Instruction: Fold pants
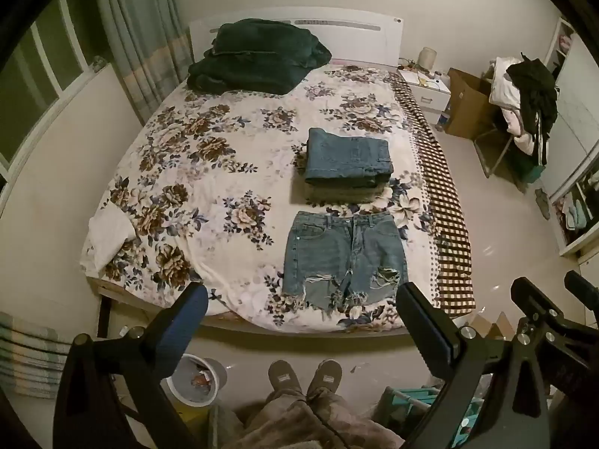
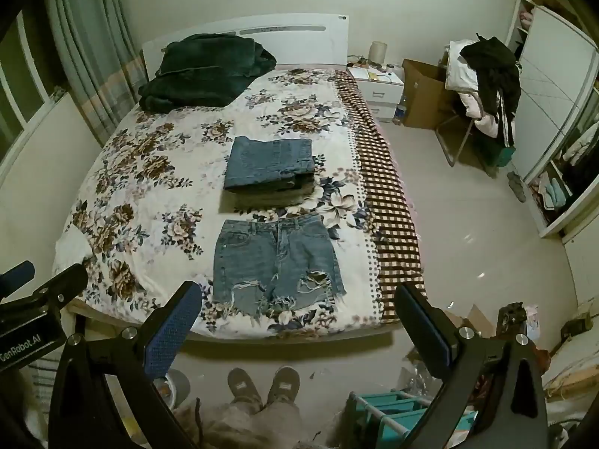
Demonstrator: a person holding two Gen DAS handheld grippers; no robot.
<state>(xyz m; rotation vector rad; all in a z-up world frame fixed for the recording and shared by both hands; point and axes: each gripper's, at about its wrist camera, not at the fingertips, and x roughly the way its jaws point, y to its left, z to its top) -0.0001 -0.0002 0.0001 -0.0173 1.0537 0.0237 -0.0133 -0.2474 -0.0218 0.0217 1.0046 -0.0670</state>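
Up front in your left wrist view, your left gripper [image 1: 301, 314] gapes empty; denim shorts [image 1: 342, 258] lie flat on the bed [image 1: 179, 172] at twelve o'clock. Right view: right gripper [image 2: 299, 312] spread too, "GenRobot.AI" at nine o'clock.

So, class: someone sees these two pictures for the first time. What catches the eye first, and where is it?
The ripped denim shorts lie flat near the foot of the floral bed, between the open left gripper and open right gripper. Just beyond them sits a stack of folded jeans. A dark green blanket is heaped at the headboard.
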